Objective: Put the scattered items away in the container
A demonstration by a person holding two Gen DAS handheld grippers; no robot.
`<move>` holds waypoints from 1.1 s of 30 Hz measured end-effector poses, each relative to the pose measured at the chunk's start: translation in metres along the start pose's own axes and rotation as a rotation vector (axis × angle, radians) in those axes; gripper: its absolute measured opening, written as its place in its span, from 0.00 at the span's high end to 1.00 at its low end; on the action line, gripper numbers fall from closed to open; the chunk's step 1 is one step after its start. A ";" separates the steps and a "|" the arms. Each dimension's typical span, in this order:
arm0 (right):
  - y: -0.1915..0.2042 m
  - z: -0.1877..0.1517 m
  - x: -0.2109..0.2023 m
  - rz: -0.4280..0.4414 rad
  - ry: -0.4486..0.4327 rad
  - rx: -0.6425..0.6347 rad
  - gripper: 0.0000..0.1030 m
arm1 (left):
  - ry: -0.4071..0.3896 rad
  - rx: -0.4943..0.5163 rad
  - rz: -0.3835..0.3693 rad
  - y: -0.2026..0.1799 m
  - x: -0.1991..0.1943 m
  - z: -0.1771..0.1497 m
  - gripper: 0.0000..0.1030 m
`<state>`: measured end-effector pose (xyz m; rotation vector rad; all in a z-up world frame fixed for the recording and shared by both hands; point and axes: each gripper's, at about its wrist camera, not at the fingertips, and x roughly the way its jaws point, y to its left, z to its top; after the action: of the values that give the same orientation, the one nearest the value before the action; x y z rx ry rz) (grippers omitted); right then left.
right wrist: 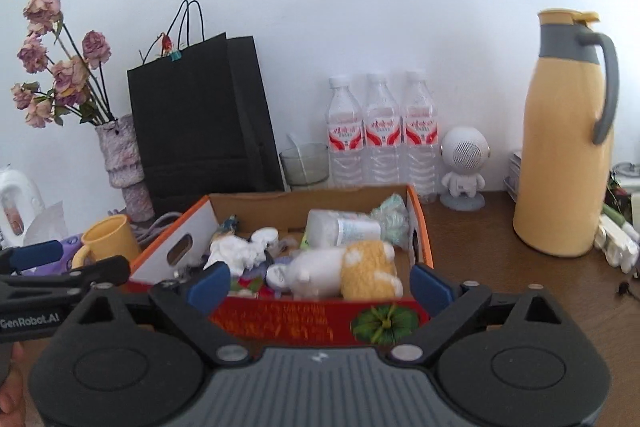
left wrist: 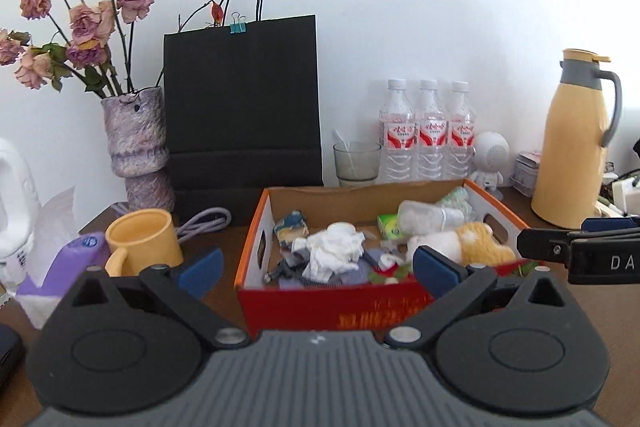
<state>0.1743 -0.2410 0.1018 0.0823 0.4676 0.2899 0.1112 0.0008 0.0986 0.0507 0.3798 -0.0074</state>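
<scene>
A red and orange cardboard box [left wrist: 332,309] [right wrist: 280,323] stands on the brown table in front of both grippers. It holds a crumpled white tissue [left wrist: 334,249] [right wrist: 236,253], a white and yellow plush toy [left wrist: 460,243] [right wrist: 344,269], a lying white bottle [left wrist: 428,217] [right wrist: 340,227], a green packet [left wrist: 390,226] and other small items. My left gripper [left wrist: 318,269] is open and empty, just before the box's near wall. My right gripper [right wrist: 320,287] is open and empty, at the box's near wall. Each gripper shows at the edge of the other's view.
A yellow mug [left wrist: 144,241] [right wrist: 108,239], a purple pack [left wrist: 76,263] and a grey cable [left wrist: 208,223] lie left of the box. Behind stand a vase of dried roses [left wrist: 136,147], a black paper bag [left wrist: 240,115], a glass [left wrist: 356,163], three water bottles [left wrist: 428,131], a white figurine speaker [right wrist: 464,167] and a yellow jug [right wrist: 564,139].
</scene>
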 end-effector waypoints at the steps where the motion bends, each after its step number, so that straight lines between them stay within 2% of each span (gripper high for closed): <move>1: 0.000 -0.014 -0.011 0.007 0.010 0.017 0.01 | 0.002 0.003 -0.021 0.002 -0.013 -0.011 0.00; 4: 0.003 -0.050 -0.045 0.028 0.032 0.021 0.01 | 0.036 -0.034 -0.034 0.005 -0.054 -0.047 0.00; 7: 0.006 -0.084 -0.086 0.021 0.016 0.013 0.01 | 0.085 -0.052 -0.053 0.004 -0.083 -0.074 0.00; 9: 0.006 -0.101 -0.109 0.012 0.009 0.003 0.01 | 0.087 -0.051 -0.044 0.002 -0.102 -0.085 0.00; 12: 0.008 -0.122 -0.141 -0.034 -0.015 -0.037 0.01 | 0.067 -0.038 -0.080 0.000 -0.128 -0.096 0.00; 16: 0.009 -0.130 -0.163 -0.053 -0.018 -0.077 0.01 | 0.093 -0.046 -0.104 0.002 -0.135 -0.104 0.00; 20: 0.008 -0.124 -0.158 -0.068 -0.007 -0.057 0.01 | 0.126 -0.059 -0.083 0.004 -0.126 -0.106 0.00; 26: 0.007 -0.120 -0.116 -0.067 0.097 -0.003 0.00 | 0.166 -0.057 -0.059 0.002 -0.102 -0.105 0.00; 30: 0.011 -0.120 -0.086 -0.061 0.156 0.027 0.00 | 0.251 -0.051 -0.035 -0.001 -0.070 -0.107 0.00; 33: 0.017 -0.122 -0.070 -0.090 0.175 -0.017 0.00 | 0.292 -0.037 -0.001 -0.002 -0.054 -0.110 0.00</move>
<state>0.0548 -0.2438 0.0257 0.0188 0.6406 0.2136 0.0206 0.0045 0.0160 0.0153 0.6721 0.0062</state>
